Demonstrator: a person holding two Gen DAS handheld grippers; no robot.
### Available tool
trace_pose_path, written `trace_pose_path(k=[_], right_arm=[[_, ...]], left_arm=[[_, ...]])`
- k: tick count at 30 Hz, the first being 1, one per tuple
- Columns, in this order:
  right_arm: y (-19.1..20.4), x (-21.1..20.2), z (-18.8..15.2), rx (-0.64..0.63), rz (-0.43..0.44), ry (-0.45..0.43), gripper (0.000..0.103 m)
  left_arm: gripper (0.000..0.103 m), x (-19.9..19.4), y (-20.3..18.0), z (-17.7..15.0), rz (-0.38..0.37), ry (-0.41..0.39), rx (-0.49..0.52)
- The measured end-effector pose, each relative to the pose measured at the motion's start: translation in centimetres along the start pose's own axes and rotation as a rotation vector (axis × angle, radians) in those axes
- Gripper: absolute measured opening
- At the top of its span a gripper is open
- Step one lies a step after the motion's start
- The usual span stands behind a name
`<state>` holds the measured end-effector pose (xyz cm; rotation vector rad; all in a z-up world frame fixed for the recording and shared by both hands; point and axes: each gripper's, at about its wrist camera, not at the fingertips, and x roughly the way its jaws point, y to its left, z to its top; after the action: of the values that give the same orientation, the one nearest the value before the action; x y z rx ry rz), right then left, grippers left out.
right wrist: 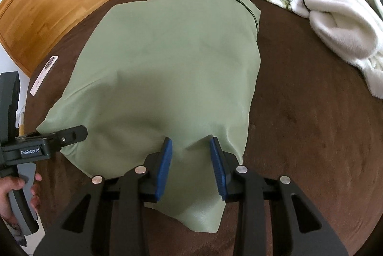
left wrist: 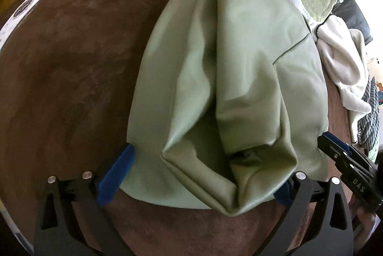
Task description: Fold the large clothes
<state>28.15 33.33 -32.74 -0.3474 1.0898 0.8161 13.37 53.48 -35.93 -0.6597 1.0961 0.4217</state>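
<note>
Two grippers: being worked at the near edge of one garment [right wrist: 162,69].
Garment: green, lying part-folded on brown surface [right wrist: 311,124].
Left gripper [left wrist: 203,174]: fingers being held wide apart around bunched hem.
Right gripper [right wrist: 190,168]: fingers parted, straddling cloth, not clamped.
Advice: both layers being gathered squarely before closing.

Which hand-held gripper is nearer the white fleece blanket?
Right. The right hand-held gripper straddles the green garment at its near edge on the side toward the white fleece blanket; the left hand-held gripper works the garment's opposite side, farther away.
</note>
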Motion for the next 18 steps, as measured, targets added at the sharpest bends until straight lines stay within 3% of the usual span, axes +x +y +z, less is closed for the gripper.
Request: trace_pose_path(k=[6, 9, 11, 14, 18], right_arm=[[0.2, -0.8, 0.1, 0.011, -0.006, -0.008, 0.035], [0.1, -2.1, 0.3, 0.026, -0.011, -0.026, 0.056], [0.3, -3.3, 0.5, 0.02, 0.008, -0.04, 0.056], [1.2, -5.3, 0.7, -0.005, 0.006, -0.052, 0.064], [2.7, -9.1, 0.8, -0.028, 0.014, -0.082, 0.064]], left_arm=[[0.097, -0.8, -0.5, -0.2, 0.023, -0.017, 0.014], [0.096, -2.1, -1.4, -0.1, 0.055, -0.043, 0.032], [0.096, -3.1, -1.9, -0.2, 0.075, -0.06, 0.041], [0.096, -5.0, -2.7, -0.4, 0.101, -0.061, 0.04], [0.096, -8.9, -4.4, -0.7, 0.144, -0.104, 0.078]])
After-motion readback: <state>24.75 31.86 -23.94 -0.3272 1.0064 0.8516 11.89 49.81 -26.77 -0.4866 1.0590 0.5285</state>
